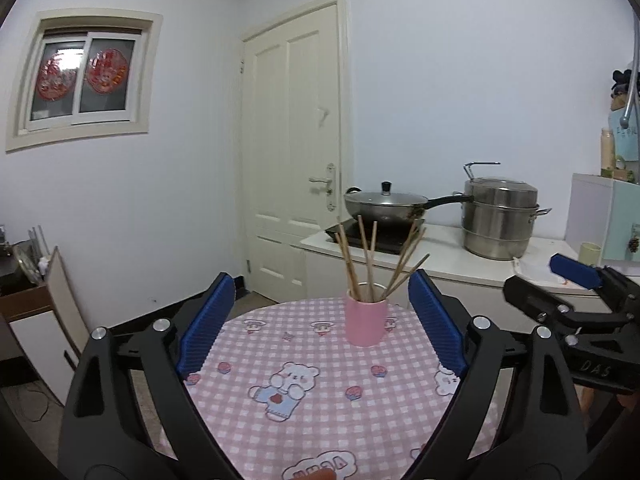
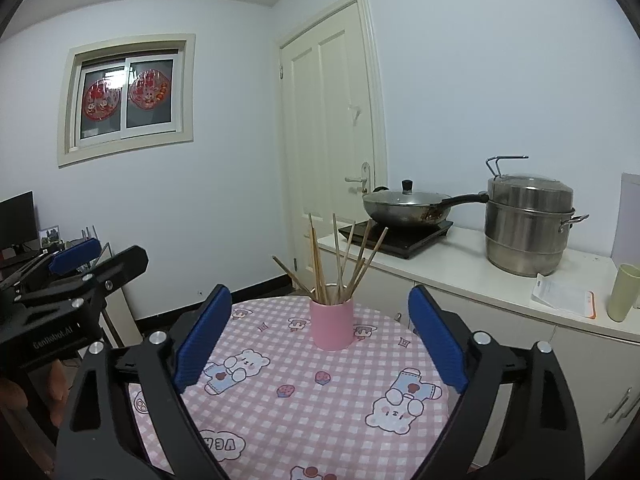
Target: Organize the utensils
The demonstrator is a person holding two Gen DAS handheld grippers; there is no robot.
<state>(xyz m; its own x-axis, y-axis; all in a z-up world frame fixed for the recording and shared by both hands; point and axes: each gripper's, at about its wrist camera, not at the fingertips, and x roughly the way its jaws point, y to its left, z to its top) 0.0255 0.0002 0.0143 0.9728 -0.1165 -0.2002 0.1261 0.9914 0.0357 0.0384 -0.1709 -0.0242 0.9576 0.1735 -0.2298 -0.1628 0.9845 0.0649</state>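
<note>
A pink cup point(image 1: 366, 322) stands upright near the far edge of a round table with a pink checked cloth point(image 1: 312, 412). Several wooden chopsticks point(image 1: 370, 264) stand in it, fanned out. My left gripper point(image 1: 320, 300) is open and empty, held above the near side of the table, short of the cup. In the right wrist view the cup point(image 2: 332, 324) and chopsticks point(image 2: 340, 264) sit ahead, and my right gripper point(image 2: 320, 304) is open and empty, also short of the cup. Each gripper shows at the edge of the other's view.
Behind the table is a white counter point(image 2: 480, 276) with a lidded wok point(image 2: 406, 206) on an induction hob, a steel steamer pot point(image 2: 528, 224), a green cup point(image 2: 624, 292) and a paper. A closed door point(image 2: 332, 140) stands behind; a desk with clutter is at far left.
</note>
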